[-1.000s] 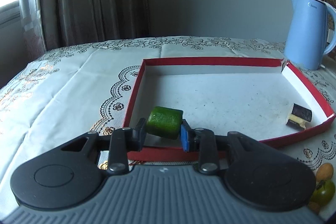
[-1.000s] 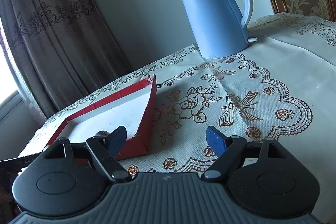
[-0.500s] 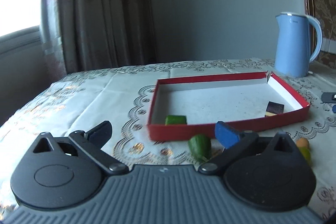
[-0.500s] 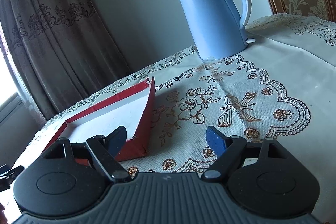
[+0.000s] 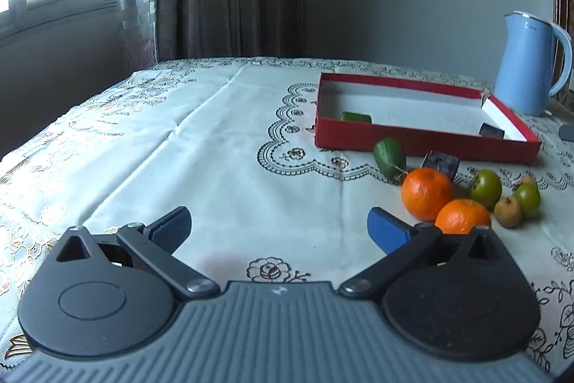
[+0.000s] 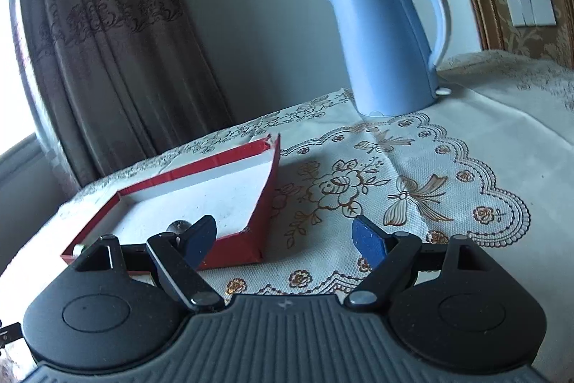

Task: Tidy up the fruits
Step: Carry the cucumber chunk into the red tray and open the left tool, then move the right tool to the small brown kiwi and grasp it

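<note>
Two orange mandarins (image 5: 427, 192) were seen in the left wrist view, touching each other on the embroidered tablecloth (image 5: 222, 146), with two green round fruits (image 5: 486, 188) and a small brownish fruit (image 5: 508, 211) just to their right. A green cucumber piece (image 5: 389, 155) lay beside them, its long axis running from the red tray (image 5: 423, 141) toward the mandarins, stem end nearest the fruit. A dark block (image 5: 440, 164) sat between cucumber and tray wall. Inside the tray, a green cut piece (image 5: 356, 117) lay at the near left corner and a dark piece (image 5: 491, 130) at the near right.

The left gripper (image 5: 279, 228) was recorded released, jaws wide with only cloth between them. The right gripper (image 6: 285, 239) was likewise held apart and empty, over the tray's corner.

The fruit group was shown only in the left view. The wall switches (image 6: 531, 11) were shown only in the right view; the blue kettle (image 6: 387, 45) appeared in both.
</note>
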A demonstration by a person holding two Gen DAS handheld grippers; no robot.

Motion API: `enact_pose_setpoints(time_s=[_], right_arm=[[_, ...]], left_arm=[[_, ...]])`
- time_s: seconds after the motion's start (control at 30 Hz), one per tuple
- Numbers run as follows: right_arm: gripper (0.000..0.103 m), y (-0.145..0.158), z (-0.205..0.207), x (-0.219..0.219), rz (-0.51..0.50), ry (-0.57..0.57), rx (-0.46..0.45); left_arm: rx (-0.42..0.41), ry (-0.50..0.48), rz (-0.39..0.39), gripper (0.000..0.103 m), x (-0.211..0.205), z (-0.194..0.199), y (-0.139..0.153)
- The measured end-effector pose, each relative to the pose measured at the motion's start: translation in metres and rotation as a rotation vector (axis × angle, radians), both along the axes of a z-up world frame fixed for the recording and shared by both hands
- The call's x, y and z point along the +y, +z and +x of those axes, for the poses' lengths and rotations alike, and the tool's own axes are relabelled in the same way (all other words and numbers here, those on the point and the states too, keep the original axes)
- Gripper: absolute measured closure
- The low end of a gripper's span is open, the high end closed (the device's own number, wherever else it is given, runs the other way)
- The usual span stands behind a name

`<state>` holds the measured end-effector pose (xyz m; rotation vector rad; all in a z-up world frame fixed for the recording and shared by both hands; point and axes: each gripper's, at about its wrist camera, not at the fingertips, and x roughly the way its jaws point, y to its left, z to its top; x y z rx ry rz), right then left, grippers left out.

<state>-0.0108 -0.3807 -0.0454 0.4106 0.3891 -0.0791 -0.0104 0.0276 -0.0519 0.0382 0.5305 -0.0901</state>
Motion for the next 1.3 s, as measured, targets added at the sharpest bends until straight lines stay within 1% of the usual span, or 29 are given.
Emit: enact_pose_setpoints(time_s=[0.07,0.17,0.27,0.4,0.57,0.63,0.7,0.73,0.8,0.87,0.97,1.03,1.1,1.17,1.2,1.23,1.3], right_arm=[[0.020,0.003,-0.001,0.009,-0.035,0.037,0.010],[0.020,0.006,-0.003,0.025,-0.104,0.107,0.020],[0.020,0.005,0.000,0.038,-0.145,0.160,0.059],[0.020,0.003,0.003,0.047,-0.189,0.208,0.090],[0.020,0.003,0.008,0.063,-0.295,0.216,0.124],[0.020,0.003,0.010,0.069,-0.321,0.236,0.135],[0.026,0.003,0.011,0.074,-0.338,0.247,0.142],[0.027,0.003,0.012,0.076,-0.342,0.253,0.141],[0.033,0.005,0.013,0.080,-0.353,0.263,0.139],[0.035,0.006,0.014,0.084,-0.358,0.278,0.138],[0.042,0.008,0.014,0.089,-0.357,0.300,0.137],[0.044,0.008,0.014,0.091,-0.358,0.310,0.136],[0.048,0.009,0.014,0.092,-0.352,0.321,0.135],[0.048,0.009,0.015,0.093,-0.330,0.340,0.142],[0.051,0.008,0.015,0.094,-0.310,0.354,0.147],[0.052,0.008,0.014,0.094,-0.293,0.360,0.147],[0.052,0.008,0.015,0.093,-0.271,0.363,0.152]], left_arm=[[0.022,0.012,0.003,0.000,0.001,0.005,-0.001],[0.099,0.011,-0.026,0.000,0.006,0.017,-0.007],[0.107,0.007,-0.039,0.000,0.009,0.018,-0.007],[0.126,-0.003,0.020,0.000,-0.001,0.019,-0.009],[0.121,-0.003,0.078,0.000,-0.010,0.018,-0.009],[0.114,-0.001,0.099,0.000,-0.013,0.017,-0.009],[0.110,0.000,0.115,0.000,-0.015,0.017,-0.009],[0.109,0.000,0.117,0.000,-0.015,0.017,-0.010],[0.115,-0.001,0.107,0.000,-0.014,0.018,-0.010],[0.129,-0.002,0.080,0.000,-0.010,0.020,-0.010],[0.146,-0.005,0.042,0.000,-0.004,0.023,-0.011],[0.146,-0.006,0.042,0.000,-0.004,0.023,-0.011],[0.145,-0.006,0.044,0.000,-0.005,0.023,-0.011],[0.147,-0.006,0.038,0.000,-0.006,0.023,-0.011],[0.148,-0.006,0.036,0.000,-0.005,0.023,-0.011],[0.148,-0.006,0.036,0.000,-0.005,0.023,-0.010],[0.148,-0.007,0.035,0.000,-0.005,0.023,-0.010]])
